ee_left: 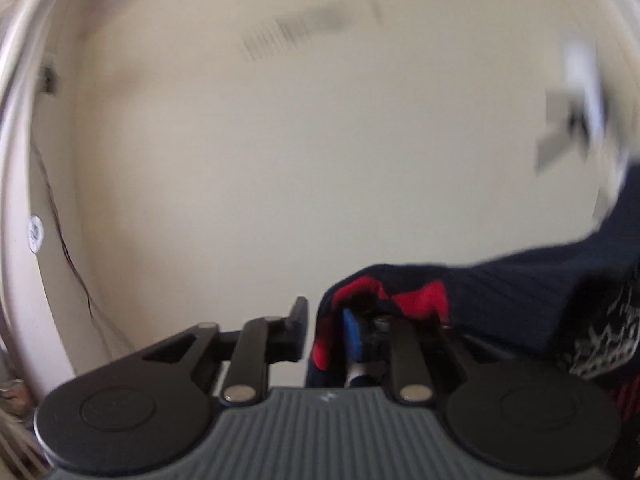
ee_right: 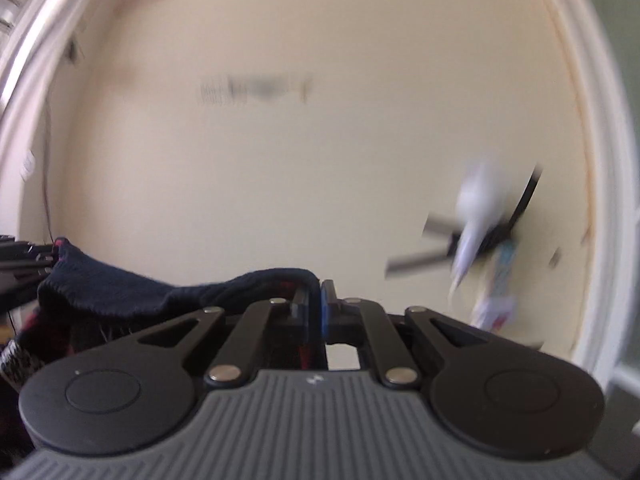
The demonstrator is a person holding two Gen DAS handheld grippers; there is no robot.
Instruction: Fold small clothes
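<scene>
Both grippers hold a dark blue and red knitted garment [ee_right: 120, 292] up in the air, stretched between them. The right gripper [ee_right: 316, 312] pinches its edge tight; the left gripper [ee_left: 320, 328] grips a bunched corner. That shallow hold could slip mid-swing

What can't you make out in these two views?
- Left wrist view: sock runs off the right edge; its right finger is covered by fabric.
- Both views: grey marks on the cream surface are motion-blurred.
- Right wrist view: white and black object smeared, unidentifiable.
</scene>
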